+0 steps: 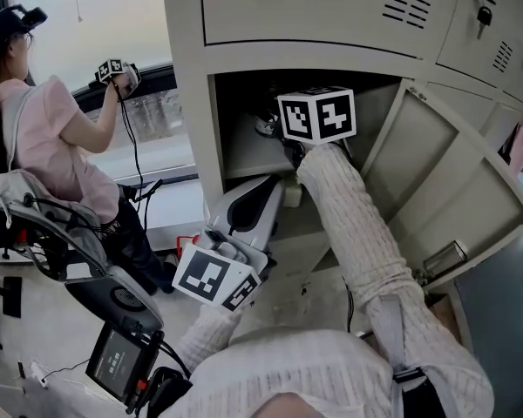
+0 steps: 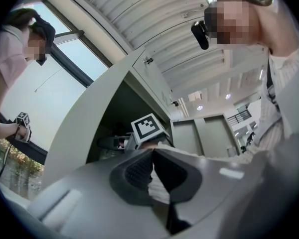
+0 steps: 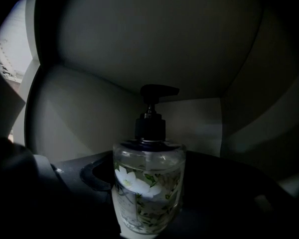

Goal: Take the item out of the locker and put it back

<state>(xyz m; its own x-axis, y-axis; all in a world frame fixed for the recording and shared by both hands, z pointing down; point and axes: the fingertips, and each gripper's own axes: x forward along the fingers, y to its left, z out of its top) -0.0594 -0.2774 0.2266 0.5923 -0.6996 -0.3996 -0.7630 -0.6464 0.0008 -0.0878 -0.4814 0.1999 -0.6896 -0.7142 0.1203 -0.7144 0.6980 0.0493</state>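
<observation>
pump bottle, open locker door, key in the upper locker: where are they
pump bottle (image 3: 148,188): right gripper view, clear flowered body
locker door (image 1: 444,190): head view, inner panel of the open door
key (image 1: 484,16): head view, dark head hanging from an upper locker's lock

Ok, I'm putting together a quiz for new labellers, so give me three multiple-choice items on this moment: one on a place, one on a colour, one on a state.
1. Where is the right gripper?
A) inside the open locker
B) on the floor
C) at the window

2. What colour is the pump of the bottle?
A) white
B) black
C) red

3. How do the jaws of the left gripper stand?
A) wide apart
B) together, with nothing held
C) closed on the bottle

Answers:
1 A: the arm reaches past the open door into the locker.
2 B: the pump shows black above the clear flowered body.
3 B: the left gripper view shows the jaws meeting with nothing between them.
</observation>
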